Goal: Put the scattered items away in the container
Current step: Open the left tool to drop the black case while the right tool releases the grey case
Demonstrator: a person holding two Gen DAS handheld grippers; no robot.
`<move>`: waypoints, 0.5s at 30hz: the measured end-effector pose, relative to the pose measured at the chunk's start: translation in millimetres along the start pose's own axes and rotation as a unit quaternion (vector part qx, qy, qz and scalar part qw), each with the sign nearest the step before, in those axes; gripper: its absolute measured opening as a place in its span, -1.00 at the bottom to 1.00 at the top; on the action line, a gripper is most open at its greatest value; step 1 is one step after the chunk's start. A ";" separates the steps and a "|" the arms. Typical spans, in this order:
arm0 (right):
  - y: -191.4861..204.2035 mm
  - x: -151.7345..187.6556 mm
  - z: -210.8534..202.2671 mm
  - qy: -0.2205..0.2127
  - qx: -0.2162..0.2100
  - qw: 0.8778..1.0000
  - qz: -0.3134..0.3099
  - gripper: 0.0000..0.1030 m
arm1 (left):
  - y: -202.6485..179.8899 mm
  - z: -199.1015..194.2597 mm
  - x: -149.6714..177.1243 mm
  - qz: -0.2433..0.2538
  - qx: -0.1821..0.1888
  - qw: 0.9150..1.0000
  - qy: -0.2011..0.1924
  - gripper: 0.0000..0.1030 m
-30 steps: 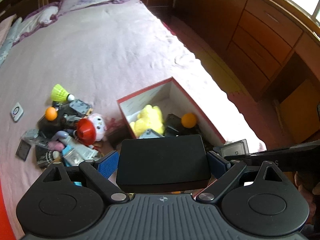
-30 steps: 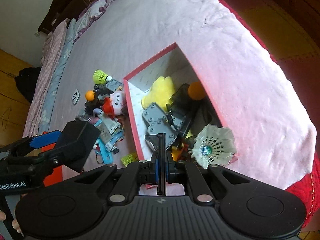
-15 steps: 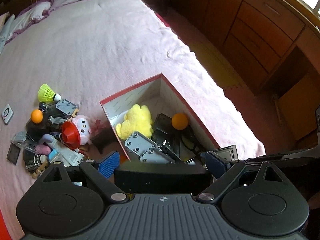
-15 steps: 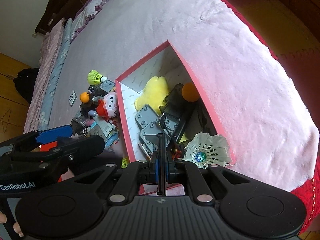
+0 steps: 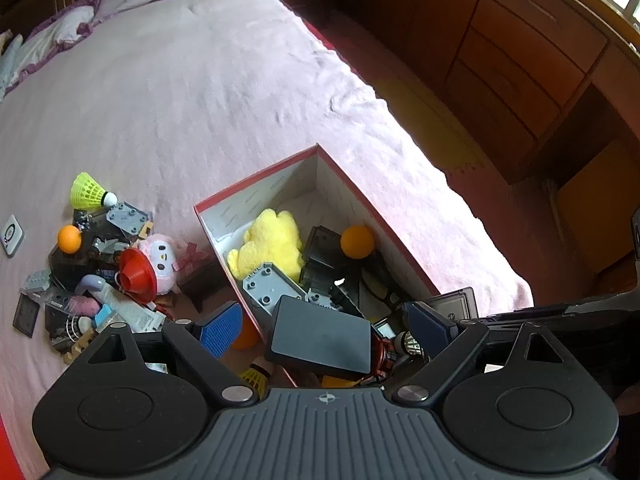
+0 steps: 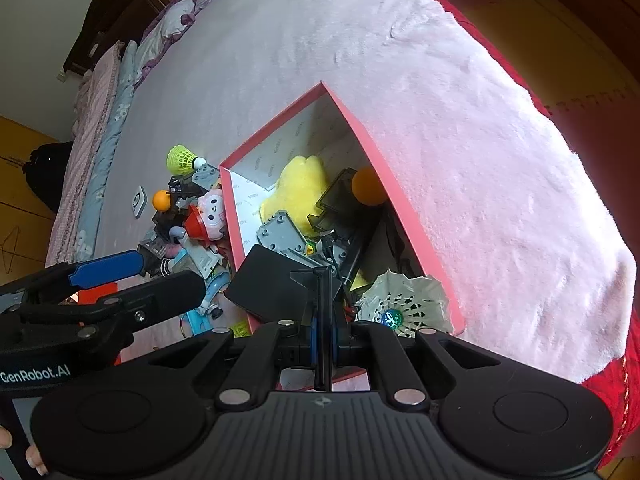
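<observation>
- The left tool (image 5: 326,326) hangs over the near end of the red box (image 5: 256,182), its blue-padded fingers (image 5: 221,330) spread wide and touching nothing.
- A flat black case (image 5: 320,336) lies between those fingers, clear of both pads, tilted against the box's near left wall and resting on the things inside.
- The right tool (image 6: 322,280) has its fingers pressed together with nothing between them, tips just over the box's near end.
- The box sits on the pink bed (image 5: 180,92) near its right edge and holds a yellow plush (image 5: 268,246), an orange ball (image 5: 357,241), grey toy plates (image 5: 268,286) and, at the near right corner, a white shuttlecock (image 6: 404,306).
- Left of the box, a pile is still on the bed: a yellow-green shuttlecock (image 5: 90,193), a second orange ball (image 5: 69,239), a pink plush doll (image 5: 160,258) and a red cone (image 5: 138,274).
- A small white square device (image 5: 12,235) lies apart from the pile, farther left.
</observation>
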State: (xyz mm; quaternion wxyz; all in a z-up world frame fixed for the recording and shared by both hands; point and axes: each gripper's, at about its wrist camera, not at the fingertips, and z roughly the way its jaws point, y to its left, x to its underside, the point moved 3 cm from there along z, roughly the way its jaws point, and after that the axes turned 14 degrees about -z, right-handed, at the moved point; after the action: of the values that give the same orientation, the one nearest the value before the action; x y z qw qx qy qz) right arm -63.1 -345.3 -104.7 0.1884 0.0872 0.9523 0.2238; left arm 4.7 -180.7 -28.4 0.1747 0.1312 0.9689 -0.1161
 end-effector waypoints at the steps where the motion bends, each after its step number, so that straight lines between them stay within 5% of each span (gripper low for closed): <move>1: -0.9 -0.7 -0.1 0.000 0.000 1.000 0.000 -0.81 | 0.4 0.4 0.6 -0.001 0.000 1.000 0.002 0.76; 15: 5.1 -1.9 -4.0 -0.005 0.023 1.000 -0.001 -0.12 | 19.0 -0.9 10.0 -0.035 -0.018 0.999 0.007 0.85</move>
State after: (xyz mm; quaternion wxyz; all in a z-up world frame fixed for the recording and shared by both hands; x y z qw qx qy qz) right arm -62.5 -342.9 -98.5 0.1916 0.0916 0.9563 0.2010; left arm 1.0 -160.5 -34.7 0.1655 0.0947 0.9762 -0.1037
